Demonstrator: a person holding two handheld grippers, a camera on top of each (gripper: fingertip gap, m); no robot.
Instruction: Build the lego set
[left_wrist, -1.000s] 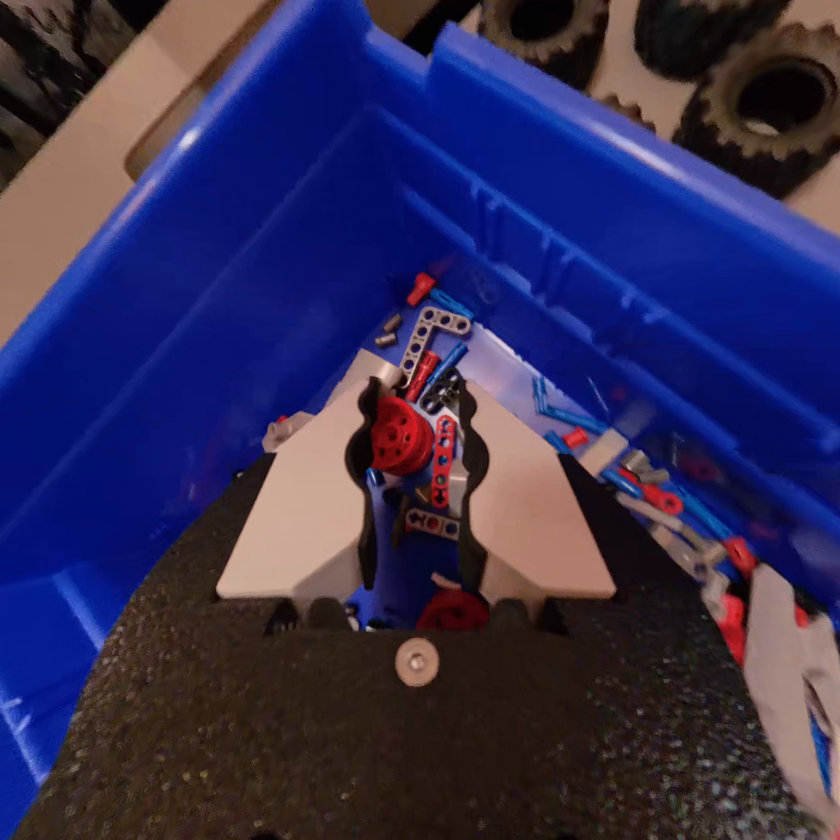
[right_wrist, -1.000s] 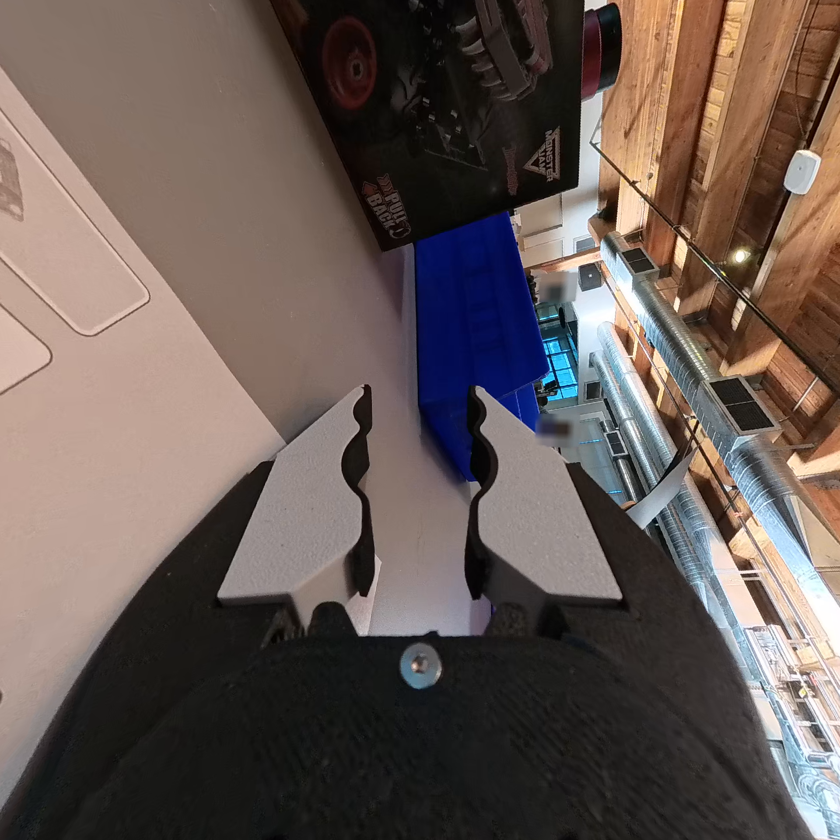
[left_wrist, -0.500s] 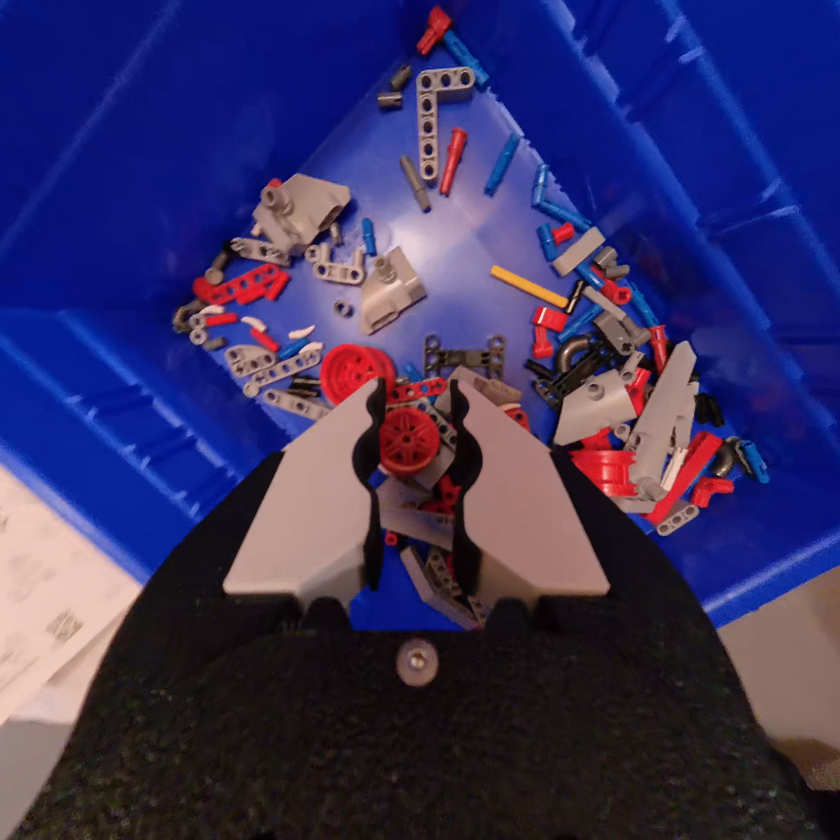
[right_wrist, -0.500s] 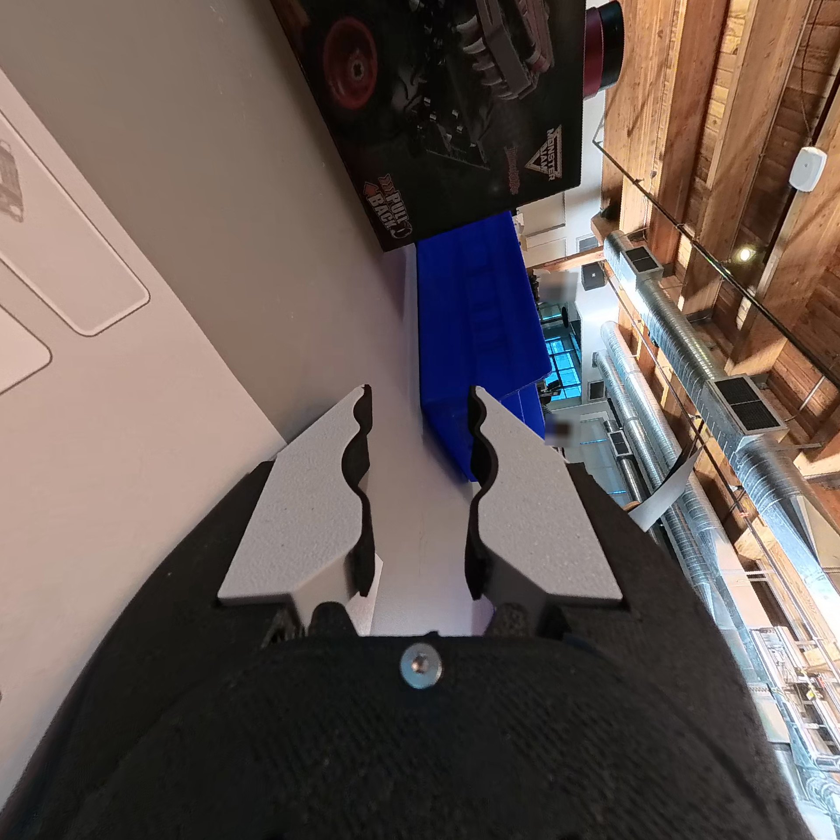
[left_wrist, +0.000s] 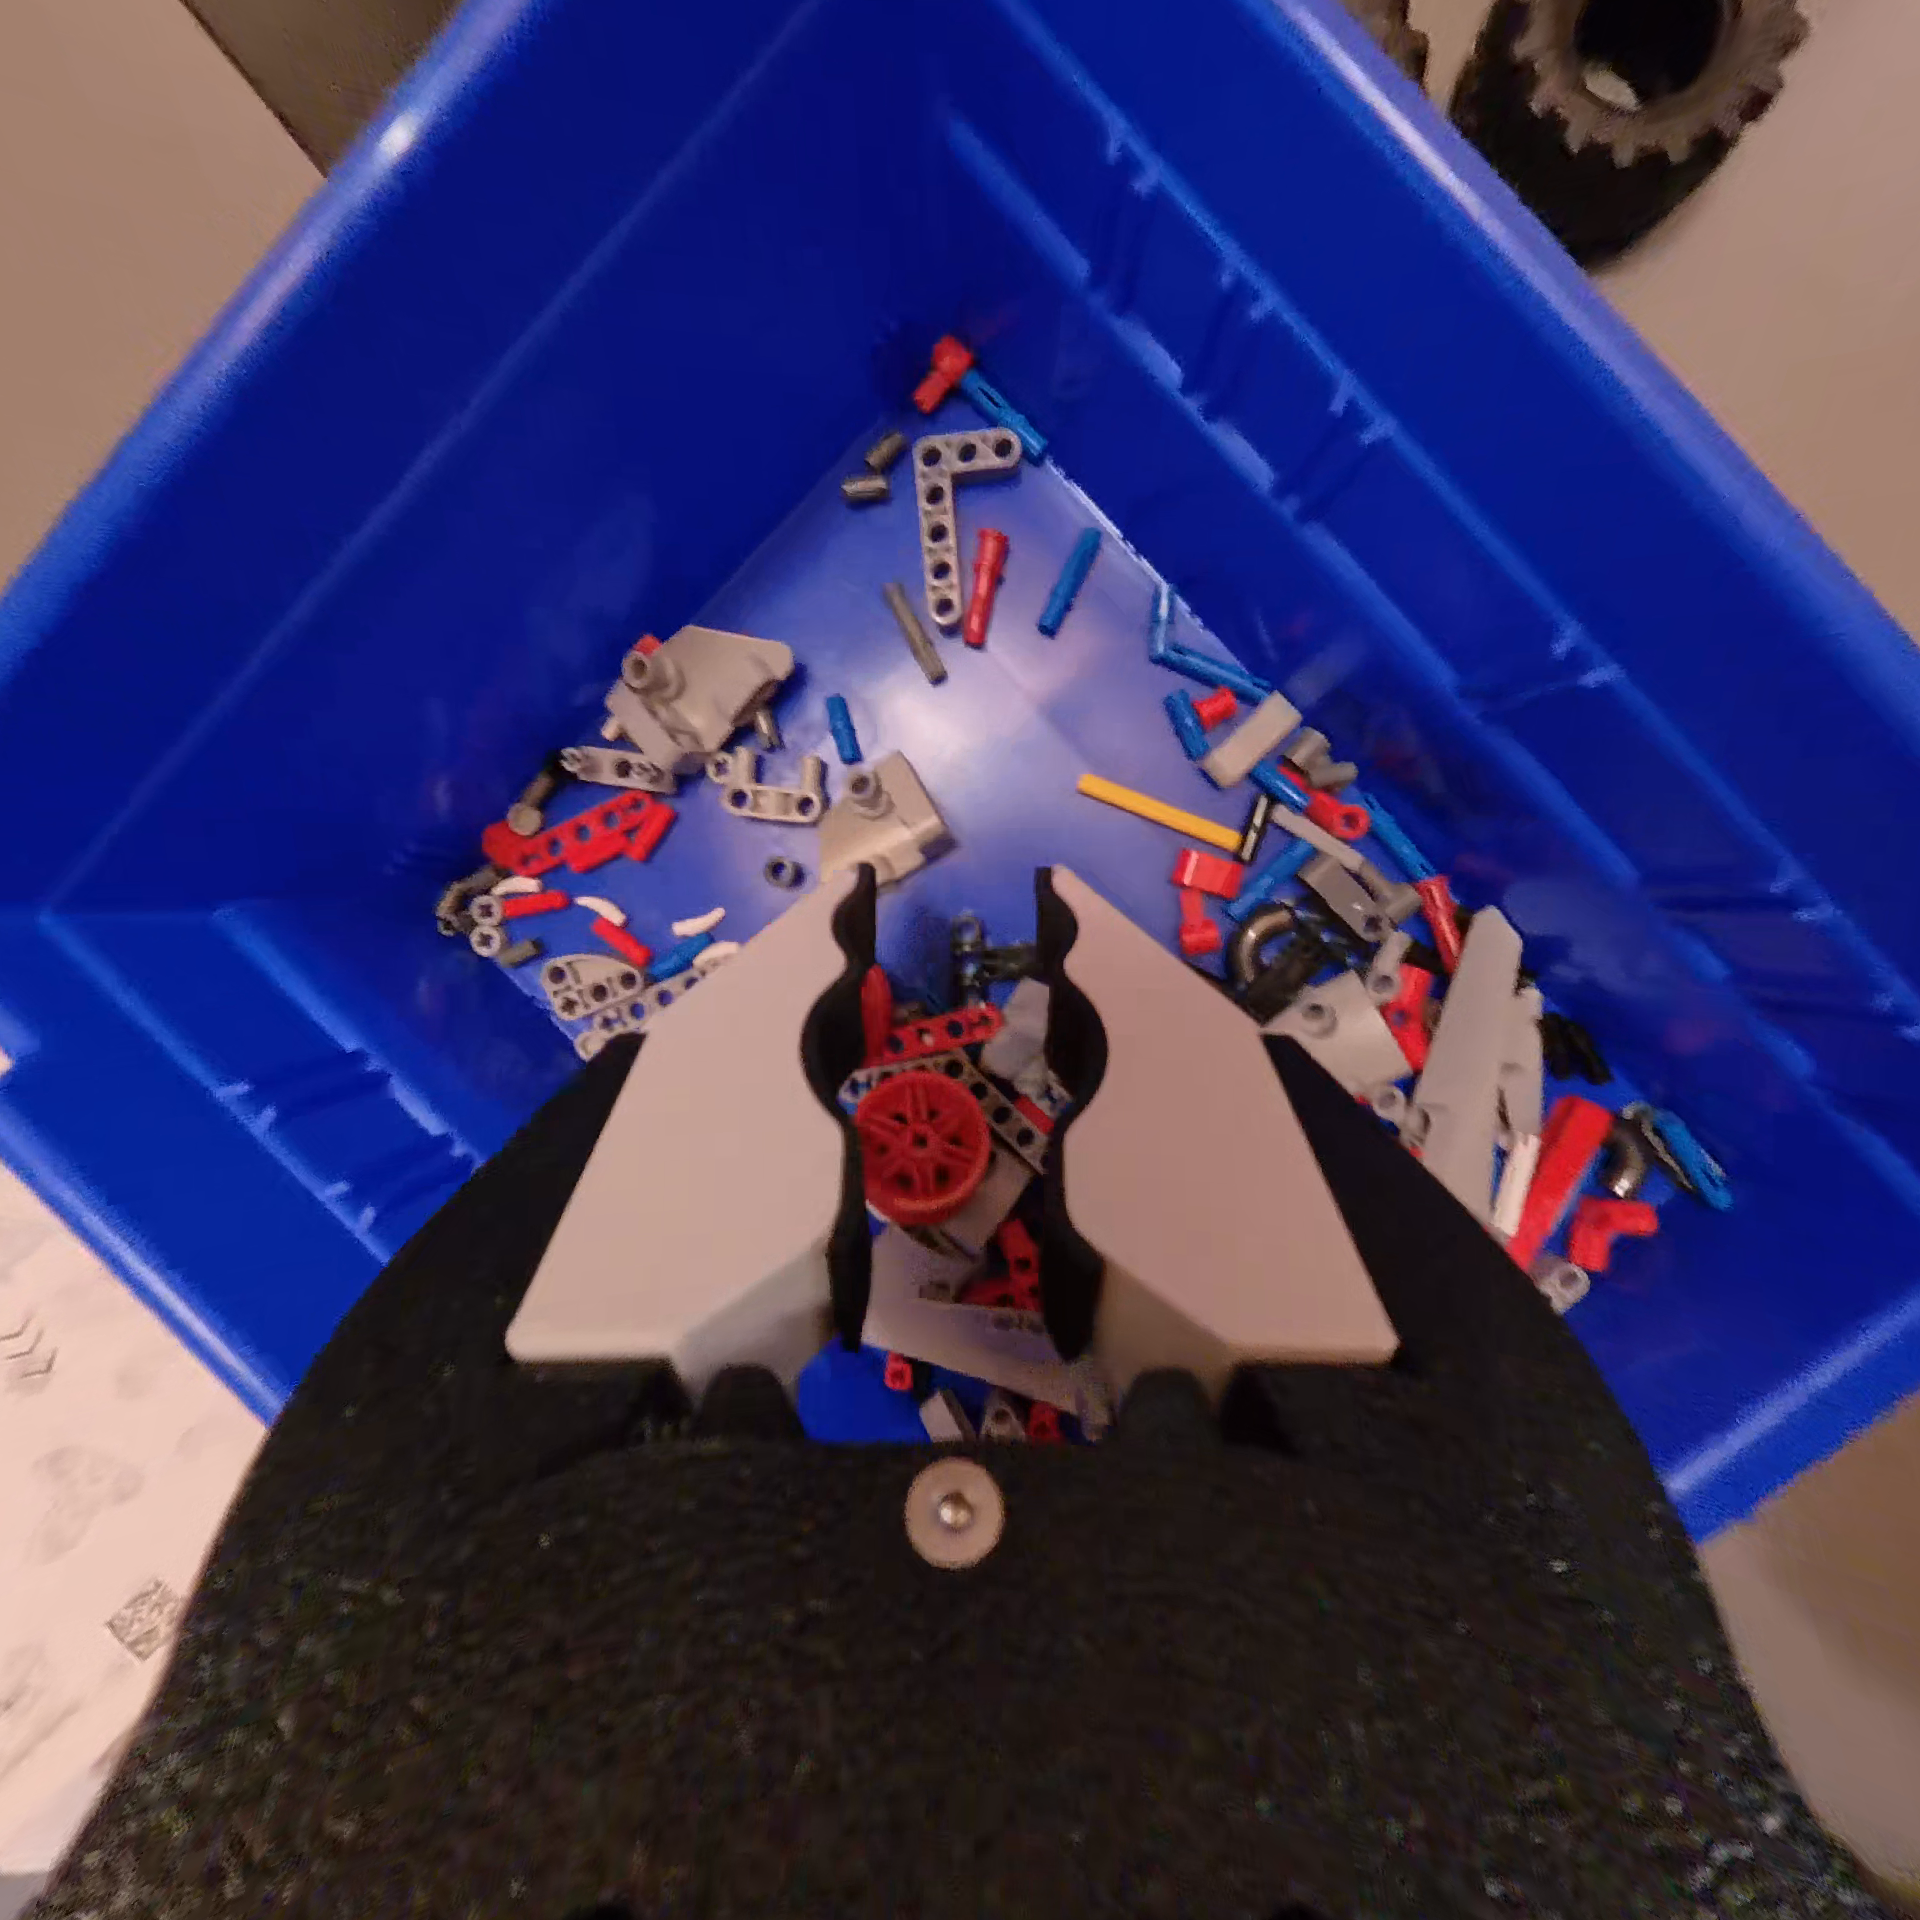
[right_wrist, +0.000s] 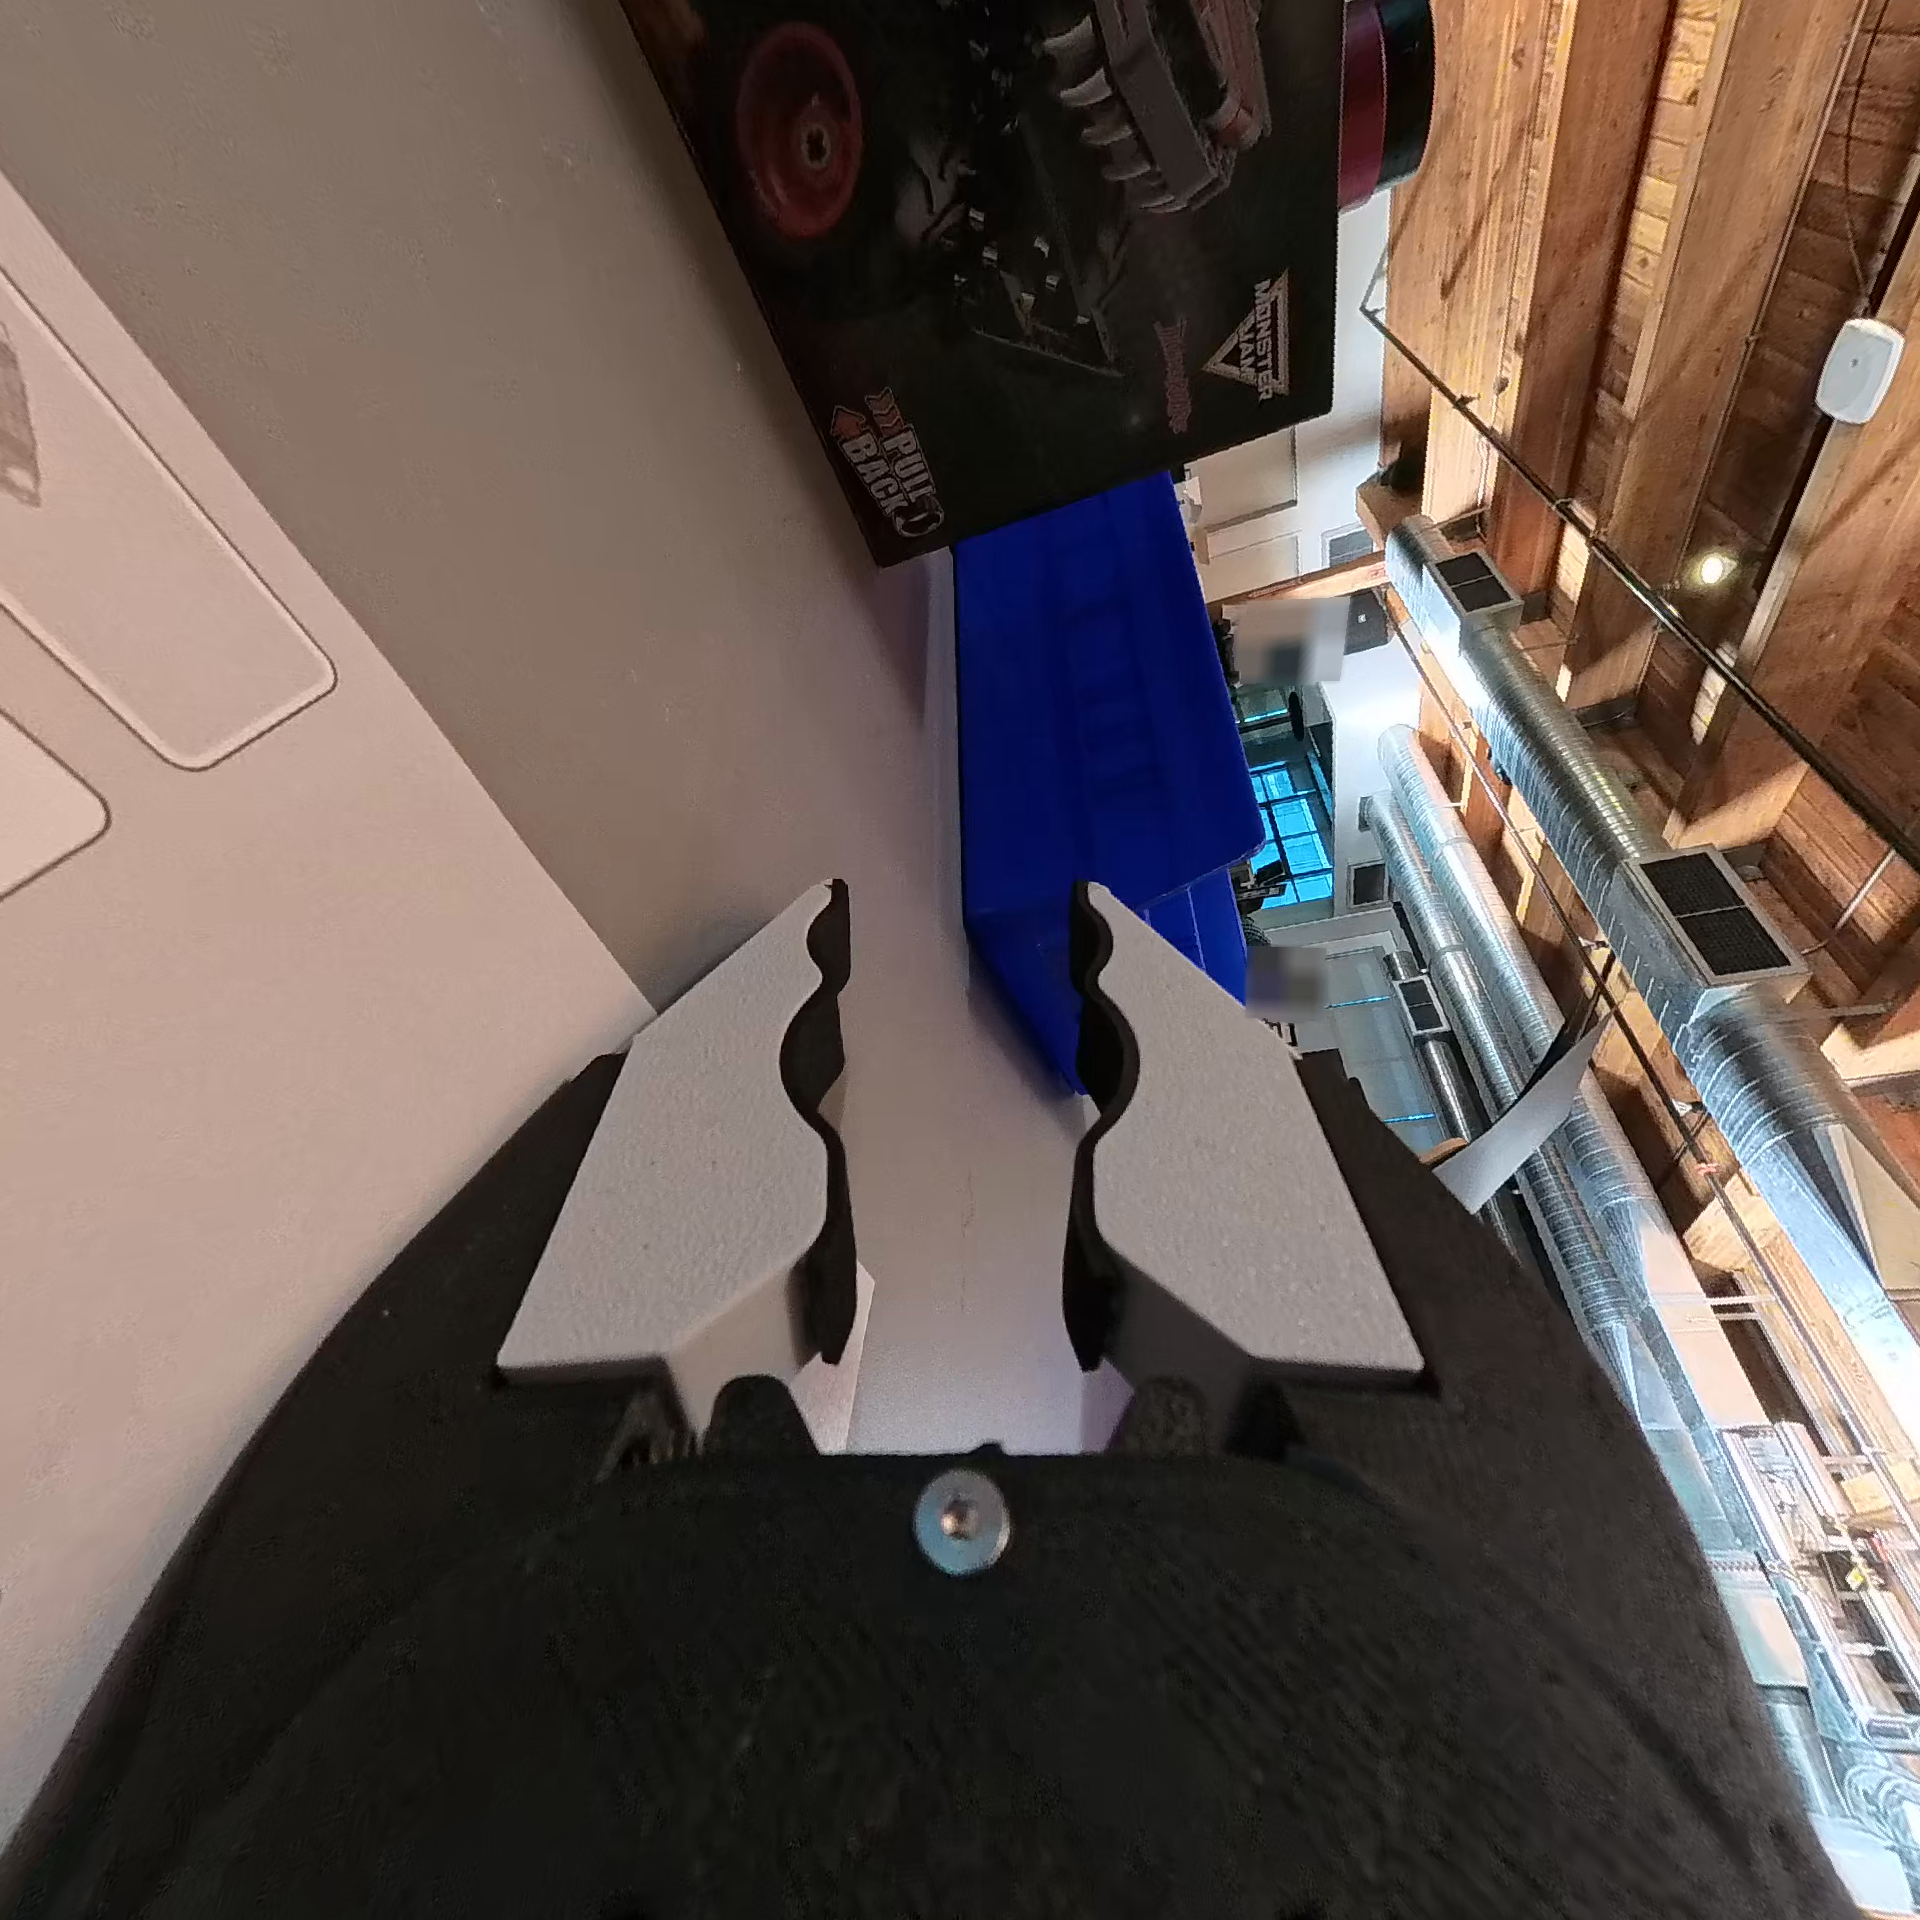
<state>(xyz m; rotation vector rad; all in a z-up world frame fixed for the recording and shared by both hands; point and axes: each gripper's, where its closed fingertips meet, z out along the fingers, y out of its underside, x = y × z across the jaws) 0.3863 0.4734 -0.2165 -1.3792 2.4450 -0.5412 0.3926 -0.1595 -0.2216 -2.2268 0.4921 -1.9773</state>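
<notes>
A blue bin (left_wrist: 436, 582) holds several loose red, grey, blue and black Lego Technic parts. My left gripper (left_wrist: 953, 878) is open above the bin's near part and holds nothing. A red wheel hub (left_wrist: 920, 1143) lies on a pile of beams and grey panels, seen in the gap between the fingers. A grey L-shaped beam (left_wrist: 951, 499) and a yellow axle (left_wrist: 1153, 812) lie farther back. My right gripper (right_wrist: 961, 891) is open and empty. It lies sideways over the table, pointing at the bin's outer wall (right_wrist: 1091, 748).
Black toothed tyres (left_wrist: 1621, 104) stand on the table beyond the bin's far right corner. Printed instruction sheets lie at the lower left (left_wrist: 83, 1455) and beside the right gripper (right_wrist: 156, 623). The dark set box (right_wrist: 1039, 239) stands next to the bin. One gripper's finger ends stand about 65 centimeters off the other's.
My left gripper has drawn back and up out of the bin, so more of the floor shows. The red wheel hub now appears deeper between the fingers. The right gripper has not moved.
</notes>
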